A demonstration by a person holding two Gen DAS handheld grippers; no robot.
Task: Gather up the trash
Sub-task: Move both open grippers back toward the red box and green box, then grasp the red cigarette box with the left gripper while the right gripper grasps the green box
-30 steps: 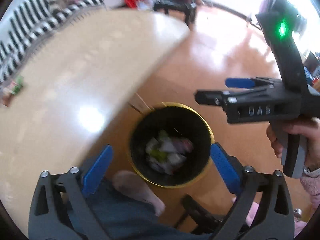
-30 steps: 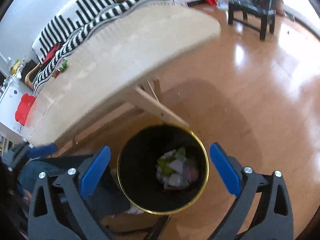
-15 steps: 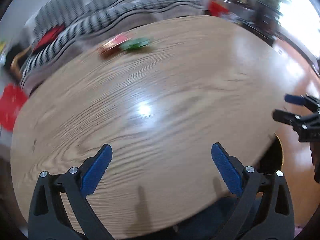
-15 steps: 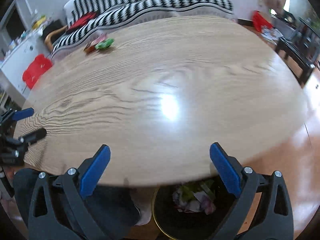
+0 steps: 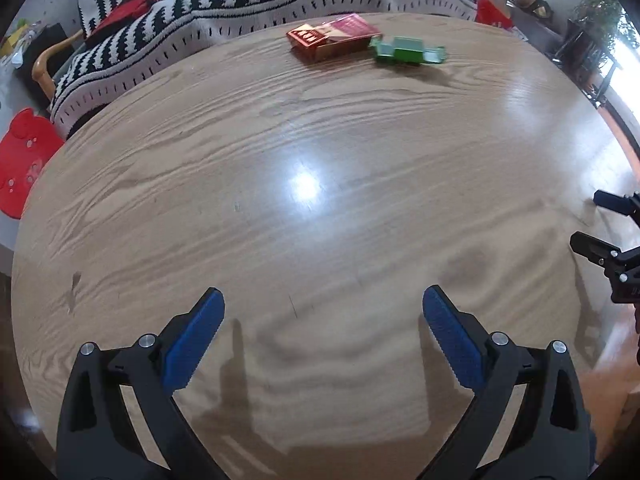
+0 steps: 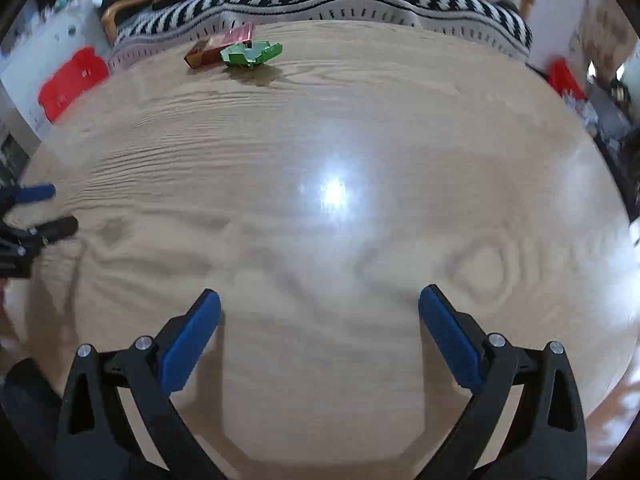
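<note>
Both grippers are hovering over the near edge of the round wooden table (image 5: 280, 208) — the left gripper (image 5: 323, 332) and the right gripper (image 6: 319, 334) are each holding their blue-padded fingers spread wide with nothing between them. The trash is lying at the far side, well apart from both: a red box (image 5: 332, 38) is sitting with a flattened green carton (image 5: 406, 51) touching its right end. A striped sofa (image 5: 256, 4) is standing beyond the table.
</note>
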